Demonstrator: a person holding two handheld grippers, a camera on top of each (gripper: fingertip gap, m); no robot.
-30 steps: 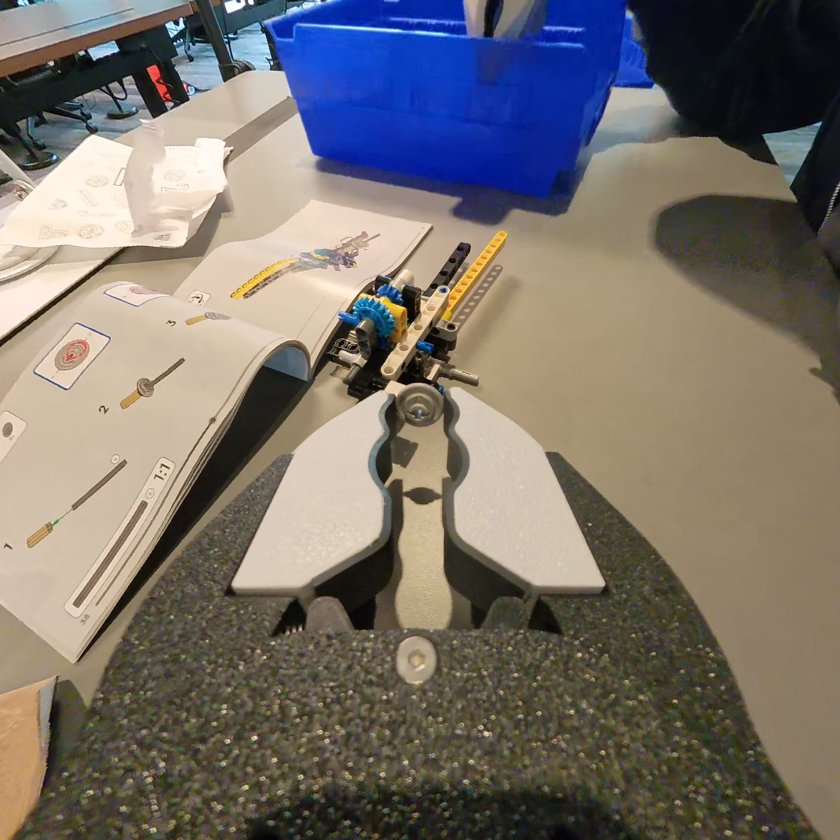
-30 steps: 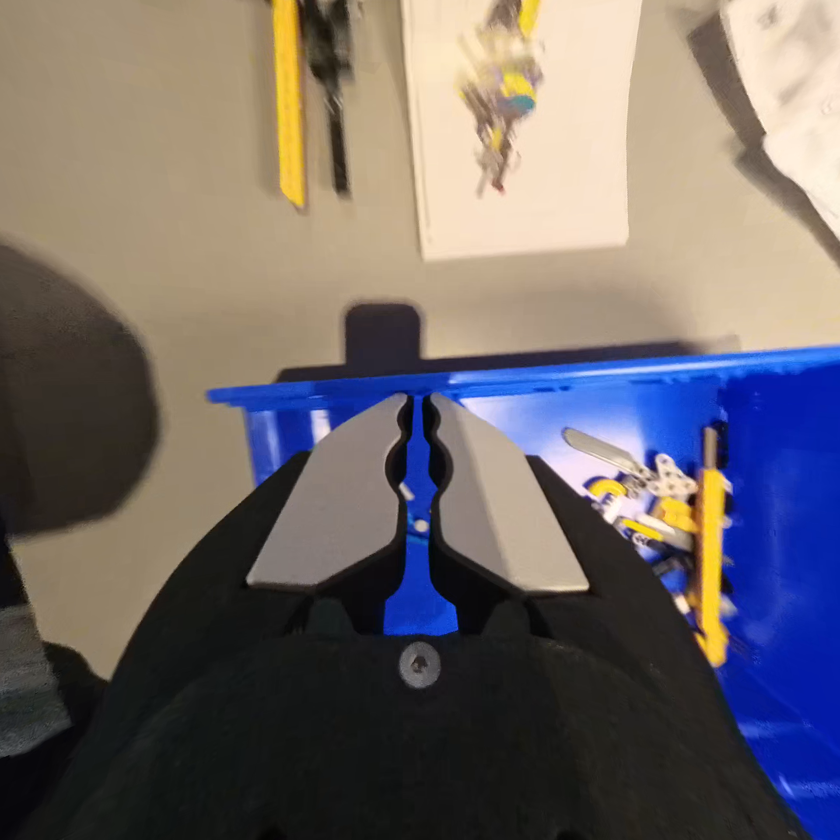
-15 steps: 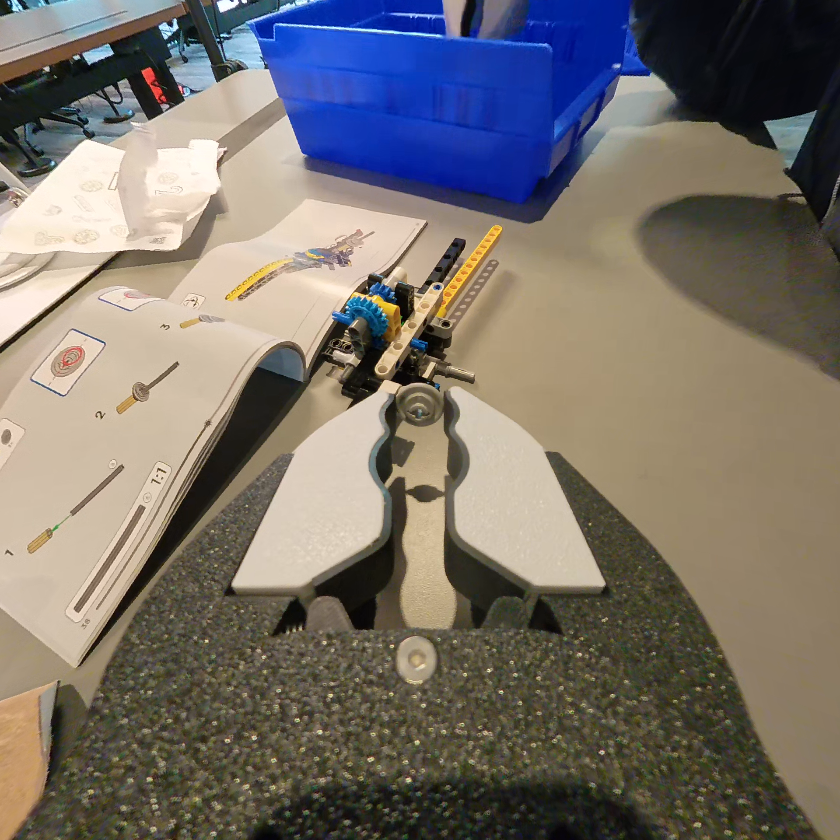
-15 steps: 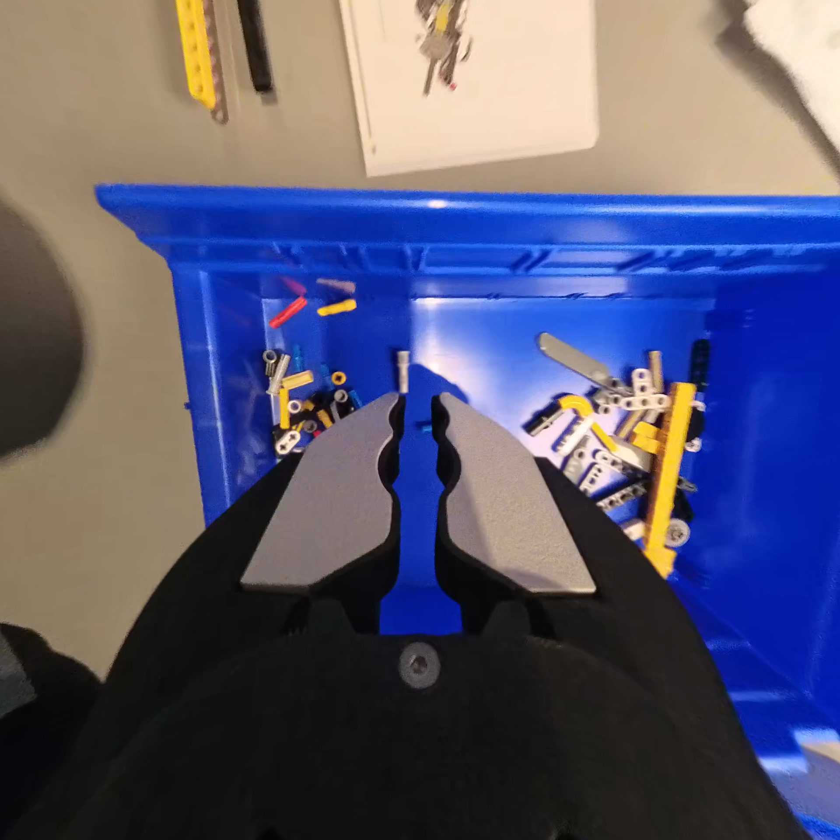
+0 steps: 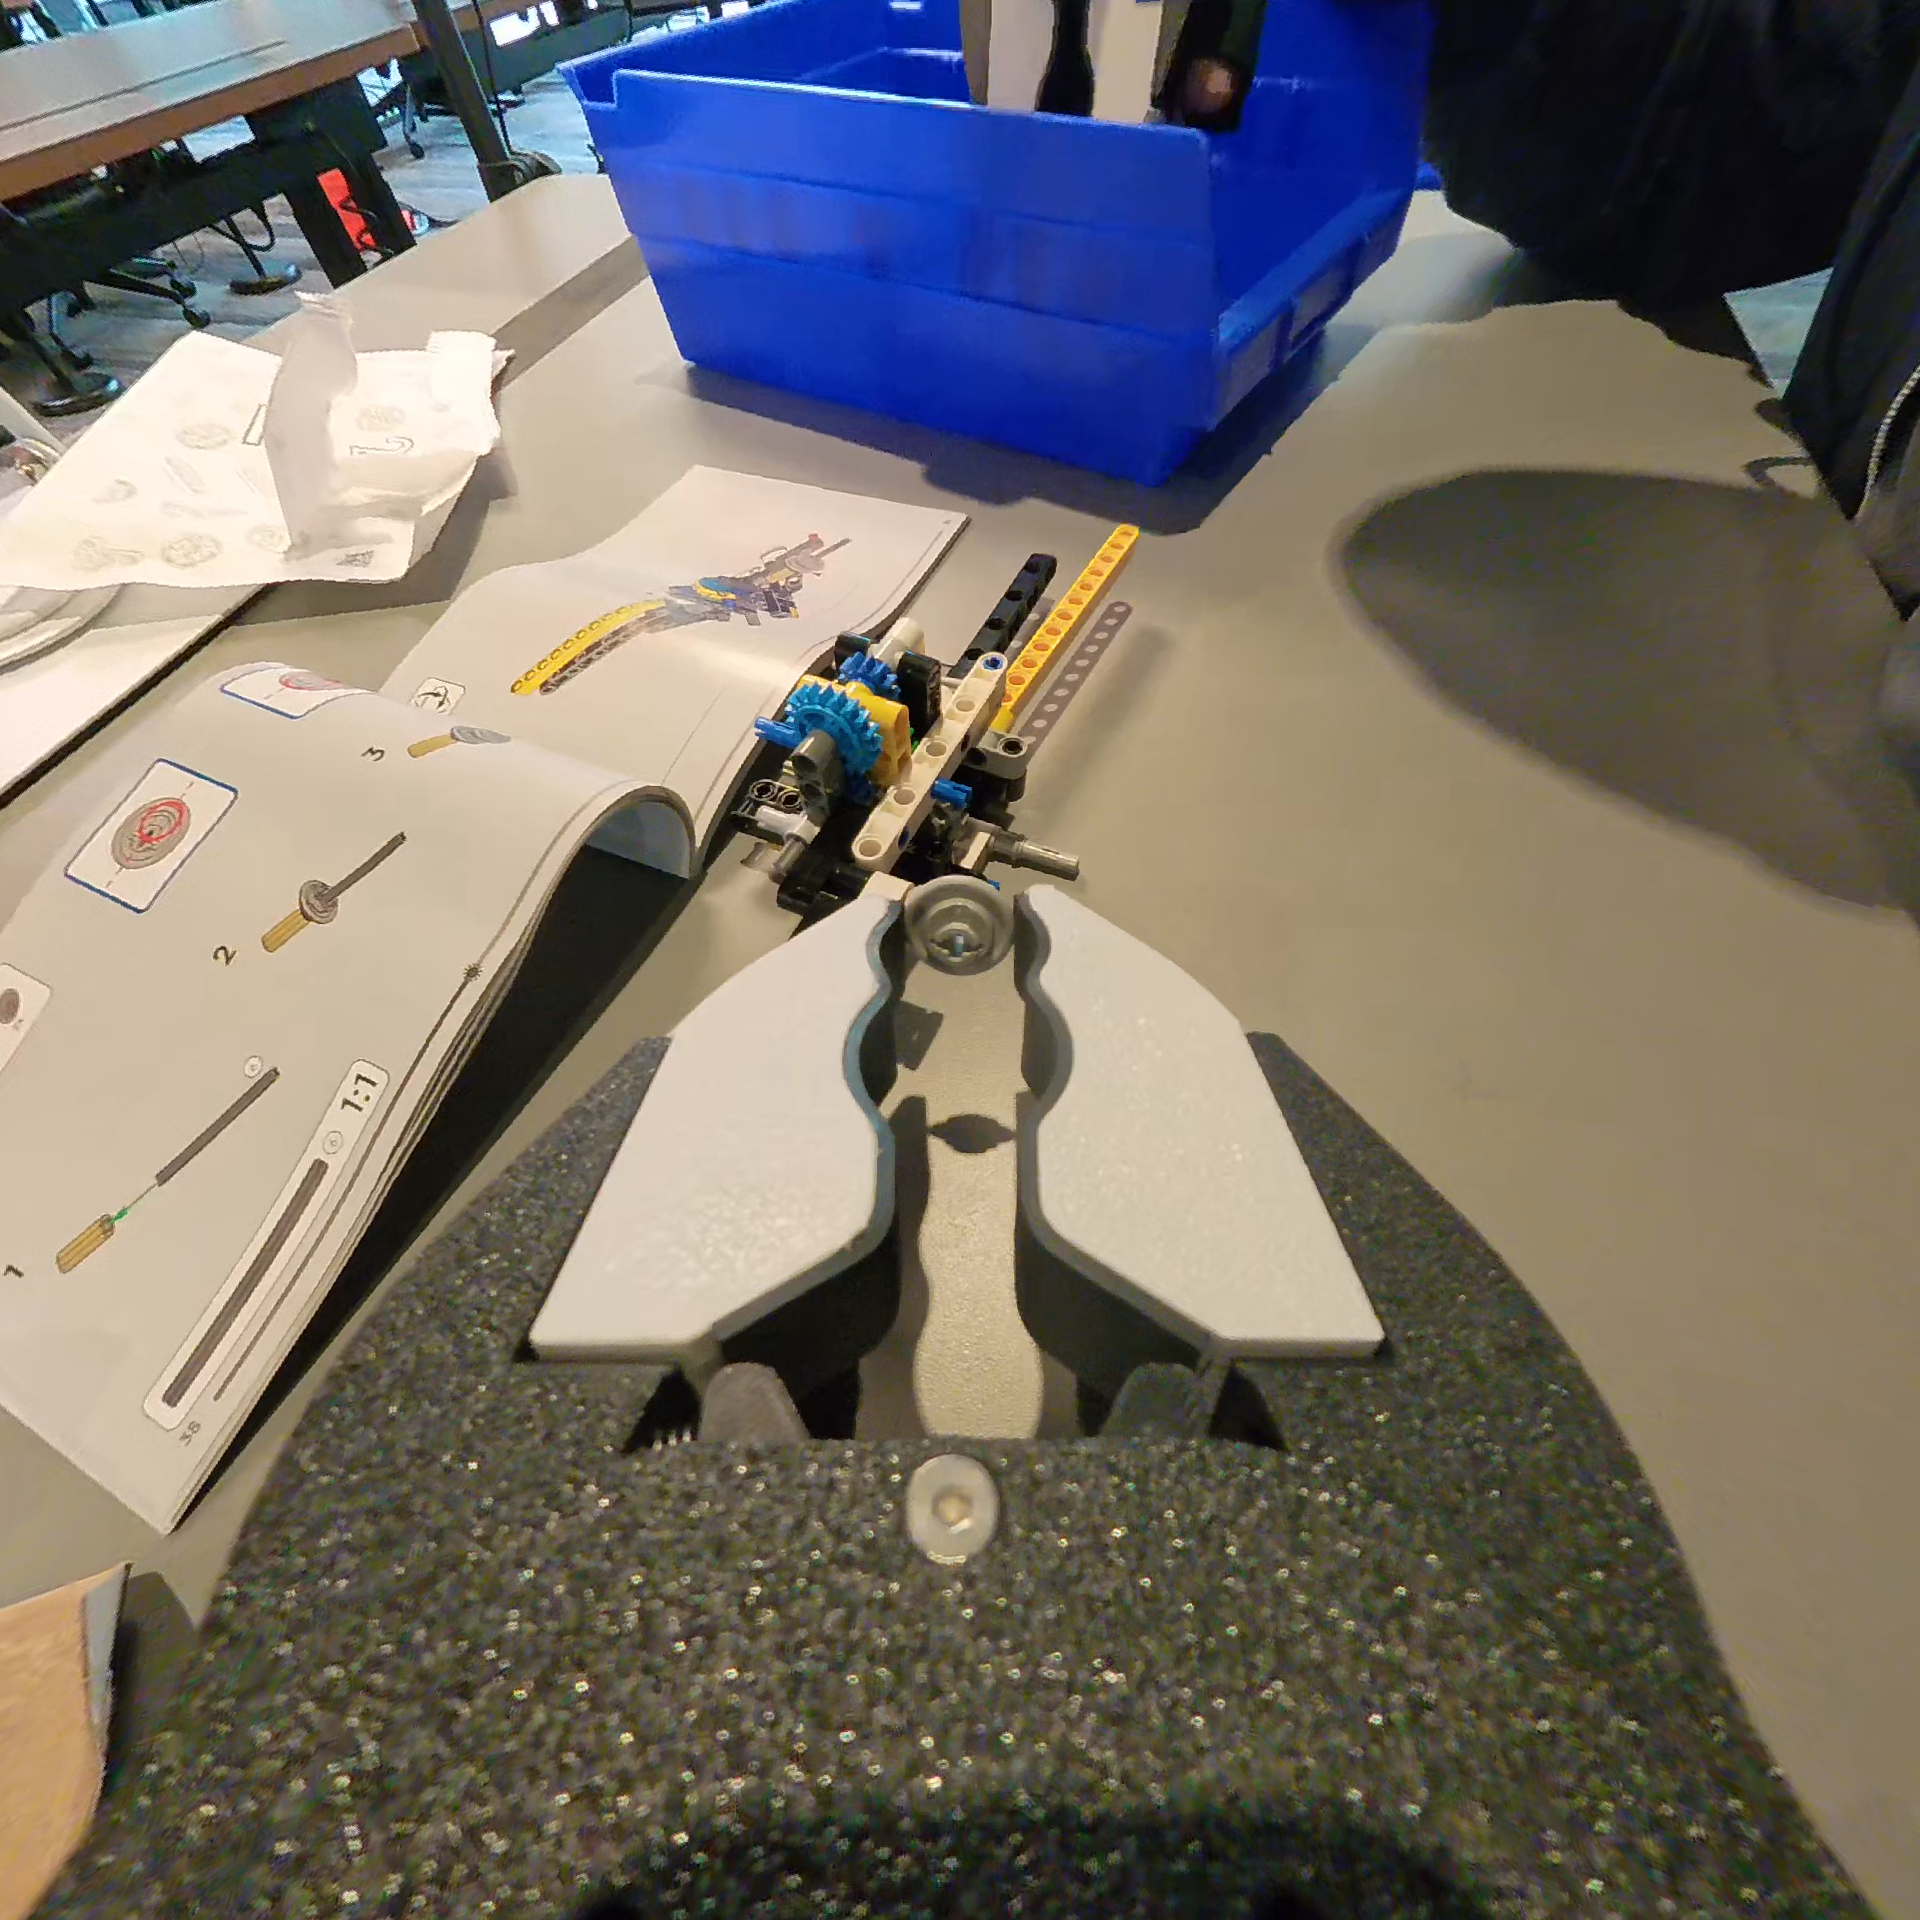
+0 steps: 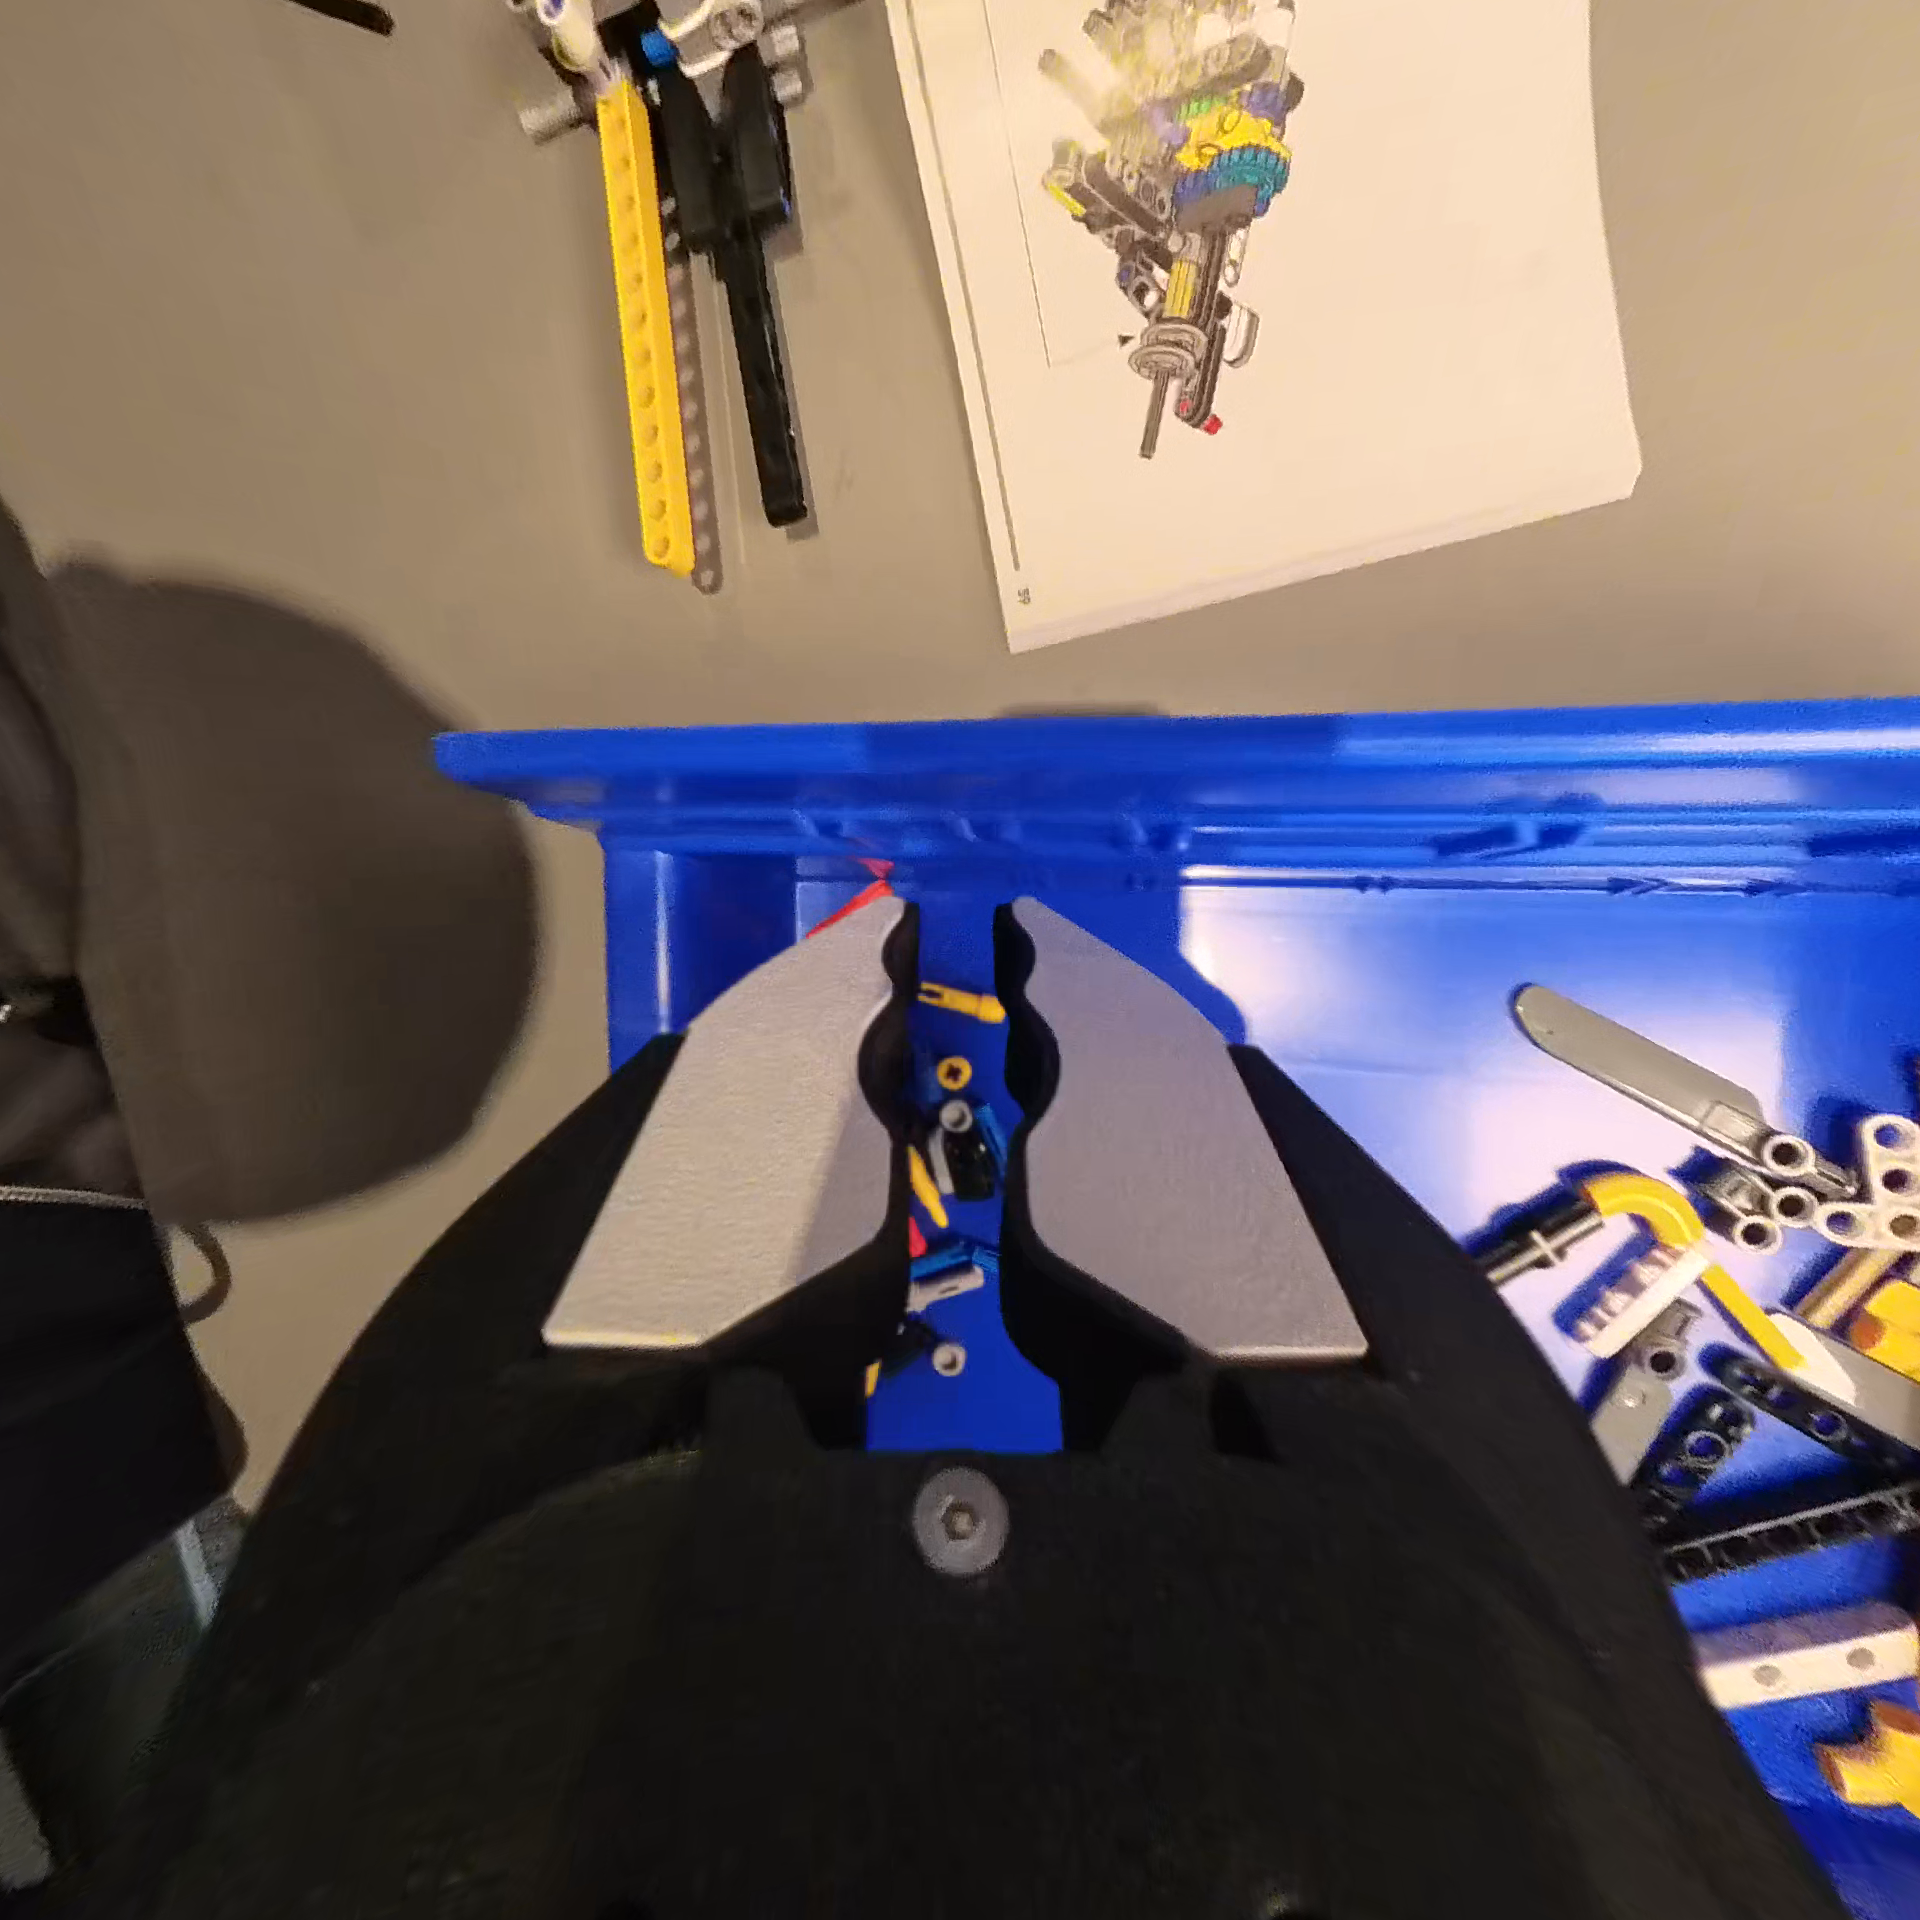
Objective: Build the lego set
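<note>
Lego model lies flat on grey table, beside open manual; long axis, yellow beam leading, points toward blue bin. Left gripper clamped on the model's grey wheel. Right gripper slightly parted, empty, over loose parts in the bin.
</note>
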